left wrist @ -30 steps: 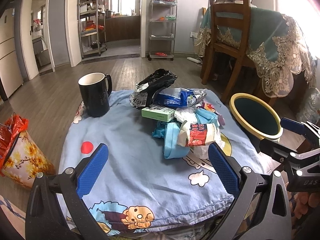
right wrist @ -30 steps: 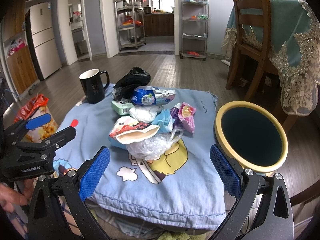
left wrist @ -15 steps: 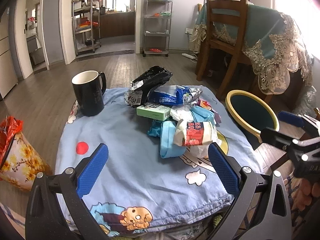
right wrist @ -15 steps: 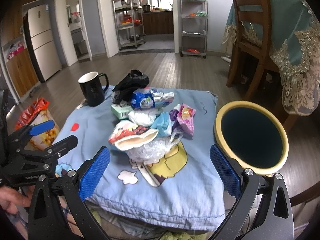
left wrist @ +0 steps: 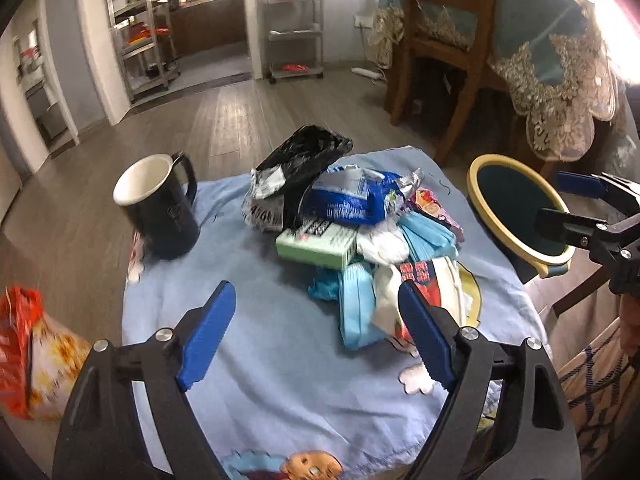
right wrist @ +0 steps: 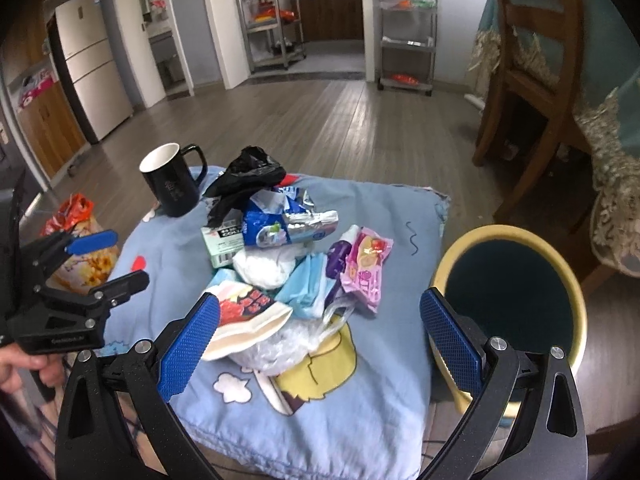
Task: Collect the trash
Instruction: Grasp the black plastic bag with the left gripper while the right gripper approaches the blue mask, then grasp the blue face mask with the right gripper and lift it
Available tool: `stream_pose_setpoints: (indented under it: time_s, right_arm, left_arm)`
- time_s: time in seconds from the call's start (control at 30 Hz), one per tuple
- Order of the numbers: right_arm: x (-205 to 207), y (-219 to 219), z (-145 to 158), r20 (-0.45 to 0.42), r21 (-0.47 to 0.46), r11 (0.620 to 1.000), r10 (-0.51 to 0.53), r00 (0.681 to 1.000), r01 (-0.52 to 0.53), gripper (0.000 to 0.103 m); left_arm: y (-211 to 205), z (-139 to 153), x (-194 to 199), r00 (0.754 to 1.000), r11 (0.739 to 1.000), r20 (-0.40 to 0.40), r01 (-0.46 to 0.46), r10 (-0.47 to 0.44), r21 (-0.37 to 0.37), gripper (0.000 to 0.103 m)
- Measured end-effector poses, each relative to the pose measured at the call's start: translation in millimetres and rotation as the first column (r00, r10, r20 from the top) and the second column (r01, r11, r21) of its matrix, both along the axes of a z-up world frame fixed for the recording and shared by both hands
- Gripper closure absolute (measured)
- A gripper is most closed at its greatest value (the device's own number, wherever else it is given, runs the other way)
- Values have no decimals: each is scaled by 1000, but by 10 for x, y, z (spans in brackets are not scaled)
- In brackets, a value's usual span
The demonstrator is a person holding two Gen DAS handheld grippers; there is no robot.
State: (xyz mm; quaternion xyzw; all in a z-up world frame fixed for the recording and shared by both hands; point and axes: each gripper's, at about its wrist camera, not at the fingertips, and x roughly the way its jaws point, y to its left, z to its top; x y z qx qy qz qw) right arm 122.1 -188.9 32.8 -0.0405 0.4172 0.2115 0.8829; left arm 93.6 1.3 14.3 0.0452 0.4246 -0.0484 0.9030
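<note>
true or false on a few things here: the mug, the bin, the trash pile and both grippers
1. The black mug stands upright on the blue cloth. True.
2. The yellow-rimmed bin already holds trash. False: its inside looks dark and bare.
3. The left gripper is shut on a wrapper. False: its jaws have just been closing but grip nothing.
4. The right gripper is open and holds nothing. True.
5. The green box lies in the trash pile. True.
</note>
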Motion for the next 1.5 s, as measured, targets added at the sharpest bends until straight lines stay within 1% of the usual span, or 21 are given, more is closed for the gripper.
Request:
stream_pose_setpoints:
  time_s: [0.2,0.33,0.4,0.43,0.47,0.53,0.57,0.63,0.67,0.83,1.0,1.13,1.23,1.3,1.4,1.5]
  right_arm:
    - [297,16,-129,-61,60,998,9,998,-5,5]
    - [415,33,-171,-83,90,996,3,997,5,5]
    - [458,56,-185,-86,91,996,7,996,1,5]
    - [483,62,-190,-90,93,996,7,996,1,5]
    - [503,69,-201,-94,99,995,7,996,2,5]
    - [552,90,-221,-100,105,994,11,995,0,5]
    - [570,96,-229,-102,105,994,11,995,-1,5]
    - [623,115,-251,-113,111,994,11,994,1,5]
    - [649,110,-259,-115,112,994,12,993,1,5]
    - [724,142,-301,-129,120,993,16,991,-1,6]
    - [633,181,-435,-187,153,988,45,981,-16,7]
    - [467,264,-560,-238,154,987,78,968,-41,11]
    - [339,322,-584,-249,147,987,103,963,-68,12]
    - [274,330,-598,-269,163,984,110,957,-67,14]
    - [157,316,-616,-297,192,980,106,949,-50,20]
    - [-18,348,-630,-298,199,978,123,947,-65,23]
  left_arm:
    - [-57,0,514,1000,996,-3,31,-31,85,23]
    - [-59,-108,893,999,994,-19,33,-31,107,29]
    - [-35,-180,1022,999,994,-32,32,-28,107,35]
    - [-19,-226,1093,999,994,-43,31,-26,104,40]
    - [-5,-262,1146,998,995,-54,32,-27,95,47]
    - [19,-320,1226,997,997,-75,39,-34,73,55]
    - [30,-328,1237,996,997,-77,44,-39,61,70]
    - [51,-324,1247,996,997,-79,55,-50,58,90]
    - [20,-324,1239,996,997,-71,58,-53,60,98]
    - [79,-227,1172,997,997,-38,63,-61,41,101]
    - [275,-96,1067,1000,1000,8,3,-3,4,102]
    - [414,40,917,999,1000,33,-26,26,0,102]
    - [498,97,774,999,999,29,-42,42,-17,102]
    - [527,93,656,999,999,23,-46,46,-26,102]
    - [522,45,474,999,998,2,-46,46,-42,102]
    - [505,-47,284,999,997,-34,-42,40,-65,102]
